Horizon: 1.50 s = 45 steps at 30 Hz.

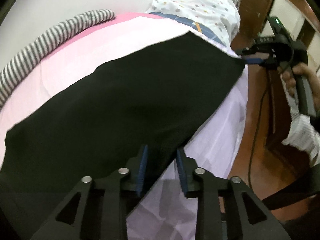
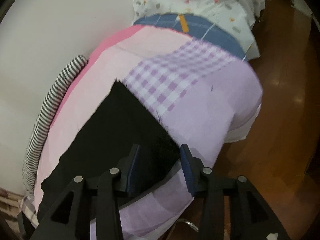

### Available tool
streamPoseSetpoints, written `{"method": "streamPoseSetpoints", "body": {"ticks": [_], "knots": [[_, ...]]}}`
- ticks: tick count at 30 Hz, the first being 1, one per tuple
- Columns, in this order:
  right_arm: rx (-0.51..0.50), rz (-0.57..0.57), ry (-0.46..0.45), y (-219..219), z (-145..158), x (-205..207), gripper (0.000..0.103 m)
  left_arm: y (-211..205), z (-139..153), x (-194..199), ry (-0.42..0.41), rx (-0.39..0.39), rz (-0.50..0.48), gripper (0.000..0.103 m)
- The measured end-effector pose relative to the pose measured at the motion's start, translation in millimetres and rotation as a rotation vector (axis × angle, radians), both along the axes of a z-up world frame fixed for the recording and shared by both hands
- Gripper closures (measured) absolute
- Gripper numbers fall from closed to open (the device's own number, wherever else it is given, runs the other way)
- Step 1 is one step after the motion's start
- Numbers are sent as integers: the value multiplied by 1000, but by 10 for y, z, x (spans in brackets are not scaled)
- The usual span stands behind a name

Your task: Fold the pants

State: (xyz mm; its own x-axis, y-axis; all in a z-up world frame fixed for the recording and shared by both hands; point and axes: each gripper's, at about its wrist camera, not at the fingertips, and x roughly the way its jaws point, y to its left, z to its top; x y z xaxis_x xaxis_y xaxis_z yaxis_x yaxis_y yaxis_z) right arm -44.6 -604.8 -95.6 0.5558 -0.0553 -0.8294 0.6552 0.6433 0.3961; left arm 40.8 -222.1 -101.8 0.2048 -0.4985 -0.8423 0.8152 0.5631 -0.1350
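Blue-padded fingers of the left claw [image 1: 161, 172] fill the bottom of the left wrist view, spread apart with a clear gap. The black pants [image 1: 120, 104] have their near edge running between the fingers, and I cannot tell whether either pad touches the cloth. The pants lie flat across the pink bedsheet [image 1: 90, 50], reaching from the near edge of the bed toward its far right corner. That spread-out lie suits a fold, since both ends can be lifted at once. At the far right corner of the pants the right claw [image 1: 251, 59] meets the cloth at the bed's edge, held in the person's hand [image 1: 300, 84]. Whether it pinches the cloth cannot be told from here. A striped garment [image 1: 50, 46] lies along the far left edge of the bed, and a dotted white cloth [image 1: 200, 6] is heaped at the far end.

From the right wrist view, the right claw [image 2: 161, 172] is parted, with the corner of the pants [image 2: 120, 130] lying between its fingers, not yet clamped. Beside the pants a purple checked patch [image 2: 170, 76] of the bedding shows, and a blue checked cloth [image 2: 200, 32] lies beyond it. Both claws sit at opposite ends, probably to raise 1 long edge together.

No brand, label or writing can be read in either view.
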Motion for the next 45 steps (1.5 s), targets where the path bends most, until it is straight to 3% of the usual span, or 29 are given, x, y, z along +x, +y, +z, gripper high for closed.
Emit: {"method": "streamPoseSetpoints", "body": {"ticks": [5, 8, 13, 17, 24, 29, 37, 40, 42, 45], "knots": [[-95, 54, -26, 136, 379, 104, 64, 401, 333, 53, -25, -110, 68, 64], [-111, 210, -67, 472, 597, 455, 64, 805, 484, 164, -79, -147, 179, 59], [-87, 489, -96, 1253, 698, 1164, 64, 1617, 540, 442, -160, -123, 449, 58], [-58, 738, -85, 2084, 652, 1771, 64, 2266, 480, 634, -206, -62, 671, 58], [-37, 1074, -34, 3383, 424, 2435, 64, 3113, 400, 876, -218, 8, 881, 58], [-39, 1193, 26, 3980, 187, 2758, 64, 3458, 317, 953, -186, 25, 954, 58], [-19, 1278, 102, 4416, -135, 3023, 65, 3657, 123, 967, -134, 1, 976, 58], [5, 1322, 117, 4559, -174, 3054, 73, 3674, 93, 981, -123, -10, 972, 58], [-37, 1334, 107, 4620, -151, 3048, 90, 3700, 97, 998, -115, -19, 970, 58], [-21, 1325, 78, 4561, -67, 3092, 95, 3719, 107, 1015, -113, -18, 963, 58]]}}
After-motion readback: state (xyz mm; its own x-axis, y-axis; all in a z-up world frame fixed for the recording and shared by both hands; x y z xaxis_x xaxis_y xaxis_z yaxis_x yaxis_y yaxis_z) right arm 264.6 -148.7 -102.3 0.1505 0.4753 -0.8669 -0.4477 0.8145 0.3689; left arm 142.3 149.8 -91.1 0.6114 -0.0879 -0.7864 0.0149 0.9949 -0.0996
